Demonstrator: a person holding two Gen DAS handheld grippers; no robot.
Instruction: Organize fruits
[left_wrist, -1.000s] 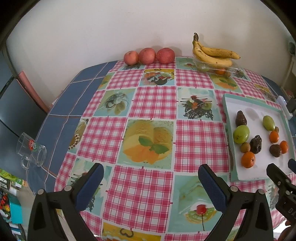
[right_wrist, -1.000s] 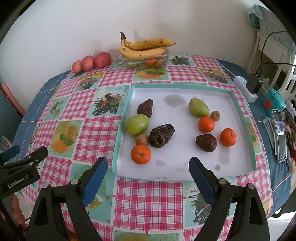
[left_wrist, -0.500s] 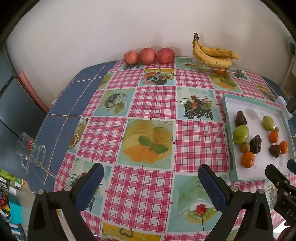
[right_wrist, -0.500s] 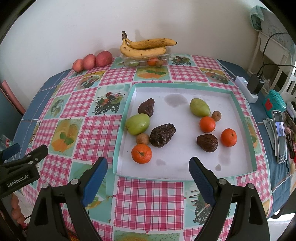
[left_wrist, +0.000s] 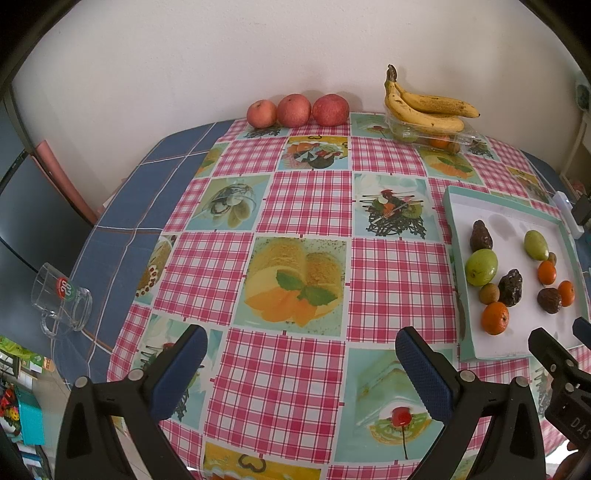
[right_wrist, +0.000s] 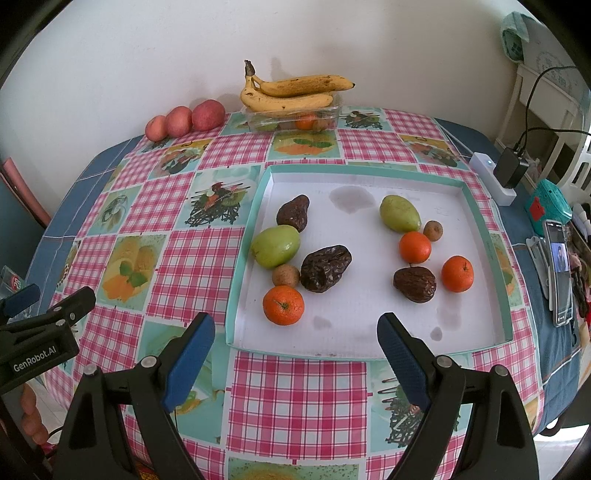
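Both the left gripper (left_wrist: 299, 365) and the right gripper (right_wrist: 295, 350) stand wide and empty, the fruits lying in the tray (right_wrist: 369, 352) just ahead of the right jaws, where the round orange (right_wrist: 283, 305) likely rolls if nudged off-centre.

1. Desk cloth (right_wrist: 295, 387): pink-and-white check, with teal food-picture squares.
2. Shallow square tray (right_wrist: 369, 354): white floor, teal rim.
3. Round oranges (right_wrist: 283, 305): bright orange.
4. Curved bananas (right_wrist: 295, 90): yellow, brown-speckled.
5. Rubber-padded fingers (right_wrist: 188, 354): blue on black.
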